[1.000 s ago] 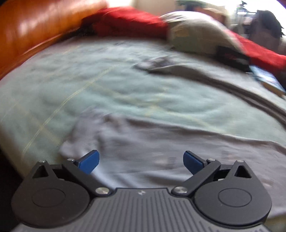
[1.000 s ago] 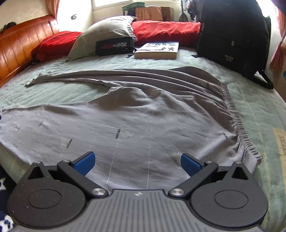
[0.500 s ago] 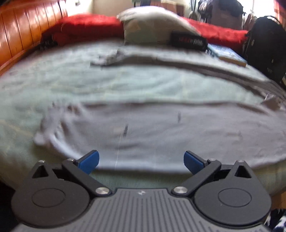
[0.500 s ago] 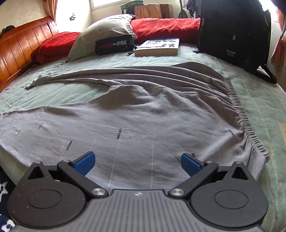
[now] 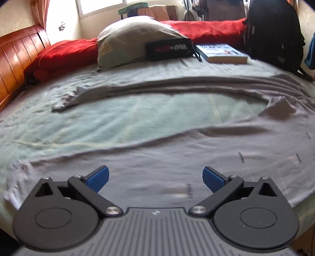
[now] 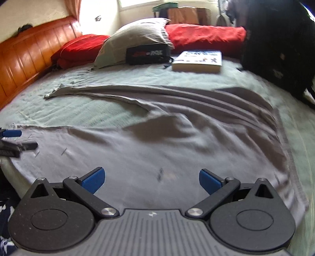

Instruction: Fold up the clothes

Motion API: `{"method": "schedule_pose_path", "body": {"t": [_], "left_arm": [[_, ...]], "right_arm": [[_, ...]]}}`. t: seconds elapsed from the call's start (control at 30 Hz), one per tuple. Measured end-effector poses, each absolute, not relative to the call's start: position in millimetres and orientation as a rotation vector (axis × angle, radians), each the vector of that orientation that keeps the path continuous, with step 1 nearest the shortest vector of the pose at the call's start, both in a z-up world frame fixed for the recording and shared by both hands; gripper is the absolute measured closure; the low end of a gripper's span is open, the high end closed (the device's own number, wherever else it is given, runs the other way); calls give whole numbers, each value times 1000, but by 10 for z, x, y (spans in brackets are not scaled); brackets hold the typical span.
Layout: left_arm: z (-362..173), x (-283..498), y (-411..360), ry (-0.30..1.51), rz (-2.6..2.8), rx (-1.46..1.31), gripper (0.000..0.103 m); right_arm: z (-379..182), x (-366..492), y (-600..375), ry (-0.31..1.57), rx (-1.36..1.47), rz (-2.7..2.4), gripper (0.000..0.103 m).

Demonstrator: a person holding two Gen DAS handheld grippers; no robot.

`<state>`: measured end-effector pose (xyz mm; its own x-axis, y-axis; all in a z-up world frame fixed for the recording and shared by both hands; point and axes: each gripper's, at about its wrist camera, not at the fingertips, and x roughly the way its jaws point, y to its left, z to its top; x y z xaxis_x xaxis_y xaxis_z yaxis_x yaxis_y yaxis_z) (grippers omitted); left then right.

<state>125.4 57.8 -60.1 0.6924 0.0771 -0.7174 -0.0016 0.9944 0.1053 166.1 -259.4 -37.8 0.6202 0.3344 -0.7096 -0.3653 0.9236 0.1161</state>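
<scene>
Daylight from a window [image 5: 102, 6] falls across an orange wooden headboard [image 6: 29, 49] and pale wall [image 6: 35, 11].

**Left gripper wide open above the grey trousers**

Your left gripper [image 5: 155, 178] hangs over the near leg of the grey trousers [image 5: 177, 157], its blue pads spread wide with nothing between them. The trousers lie spread on the green bed sheet [image 5: 128, 118], the far leg stretching left in a narrow strip. Beyond it you see a grey pillow [image 5: 128, 41], a black pouch [image 5: 169, 49], a book [image 5: 222, 53], a black backpack [image 5: 275, 35], red bedding [image 5: 63, 53] and the wooden headboard [image 5: 17, 57].
</scene>
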Motion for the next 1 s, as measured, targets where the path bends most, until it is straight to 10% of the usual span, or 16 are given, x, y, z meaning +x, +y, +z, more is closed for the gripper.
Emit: {"method": "schedule_pose_path", "body": {"t": [1.0], "left_arm": [[-798,891,643,725,58,-8,1]], "right_arm": [[-381,2121,-2137,930,-57,201,0]]}}
